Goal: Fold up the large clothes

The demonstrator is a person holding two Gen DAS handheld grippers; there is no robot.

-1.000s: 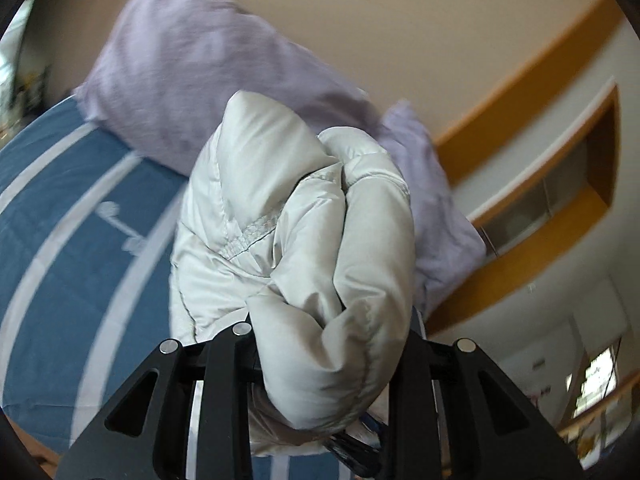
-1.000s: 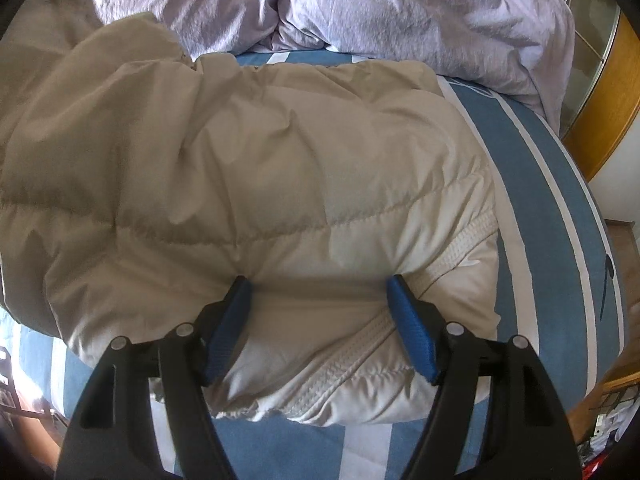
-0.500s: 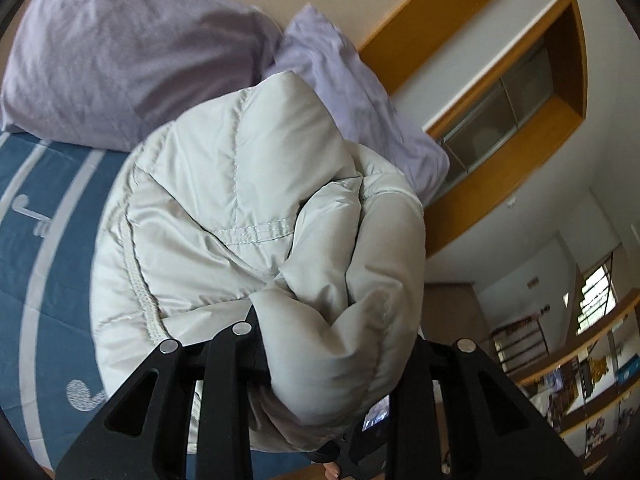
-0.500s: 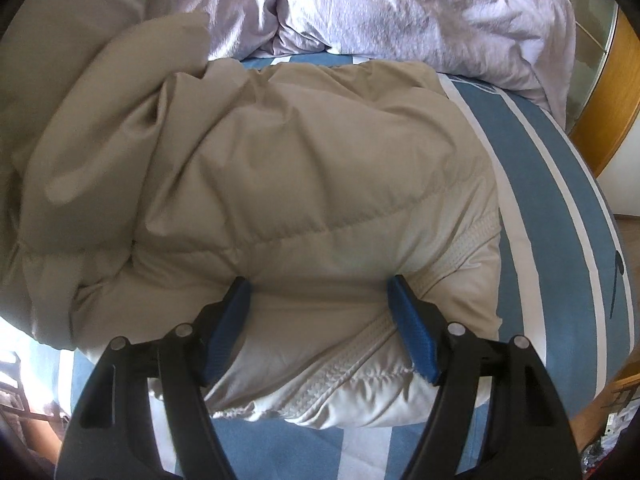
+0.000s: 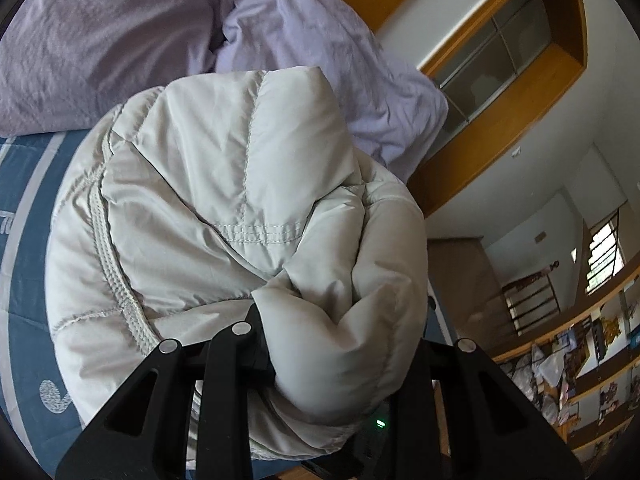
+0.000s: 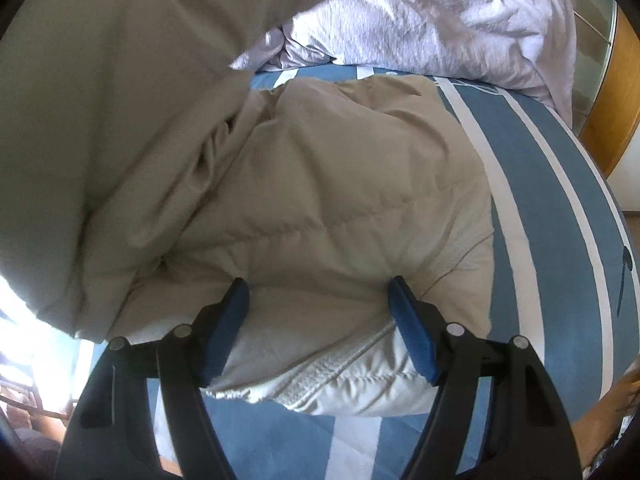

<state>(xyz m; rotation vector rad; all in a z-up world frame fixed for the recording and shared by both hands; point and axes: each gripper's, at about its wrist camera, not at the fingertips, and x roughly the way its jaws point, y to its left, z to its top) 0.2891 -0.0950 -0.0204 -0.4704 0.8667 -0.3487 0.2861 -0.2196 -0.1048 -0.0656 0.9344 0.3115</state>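
The left gripper (image 5: pixel 340 344) is clenched on a thick bunched fold of the pale grey quilted puffer jacket (image 5: pixel 240 216), lifting it above the bed with the blue, white-striped cover (image 5: pixel 24 280); two crumpled lilac pillows (image 5: pixel 120 40) lie behind. The right gripper (image 6: pixel 318 320), with blue pads (image 6: pixel 412 340), has its jaws spread, straddling without pinching the jacket's lower part, which lies on the bed (image 6: pixel 560 220). A raised section of jacket looms at left in the right wrist view.
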